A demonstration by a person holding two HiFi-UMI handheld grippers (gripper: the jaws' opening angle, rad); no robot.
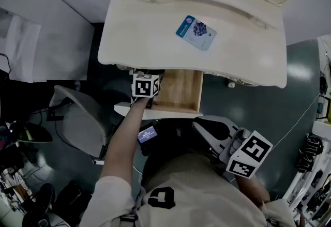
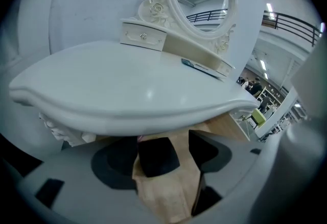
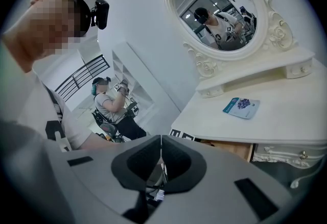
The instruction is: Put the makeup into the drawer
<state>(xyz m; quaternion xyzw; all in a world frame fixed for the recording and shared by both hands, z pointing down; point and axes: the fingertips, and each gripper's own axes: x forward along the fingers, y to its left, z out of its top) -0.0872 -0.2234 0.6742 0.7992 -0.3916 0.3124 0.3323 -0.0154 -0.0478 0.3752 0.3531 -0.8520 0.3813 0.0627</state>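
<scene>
The makeup sachet (image 1: 196, 32) is laid flat beyond the parted, empty left gripper (image 2: 176, 154), its long axis roughly crosswise and its print unreadable. The right gripper (image 3: 161, 159) is closed on nothing.

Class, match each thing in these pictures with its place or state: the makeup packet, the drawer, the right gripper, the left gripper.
Things:
1. makeup packet
2. drawer
3. right gripper
4. left gripper

Places or states:
a. fingers together, nothing between them
b. lying on the tabletop
c. at the drawer, fingers apart
d. pulled open below the table's front edge

Pairs: 1-b, 2-d, 3-a, 4-c.
</scene>
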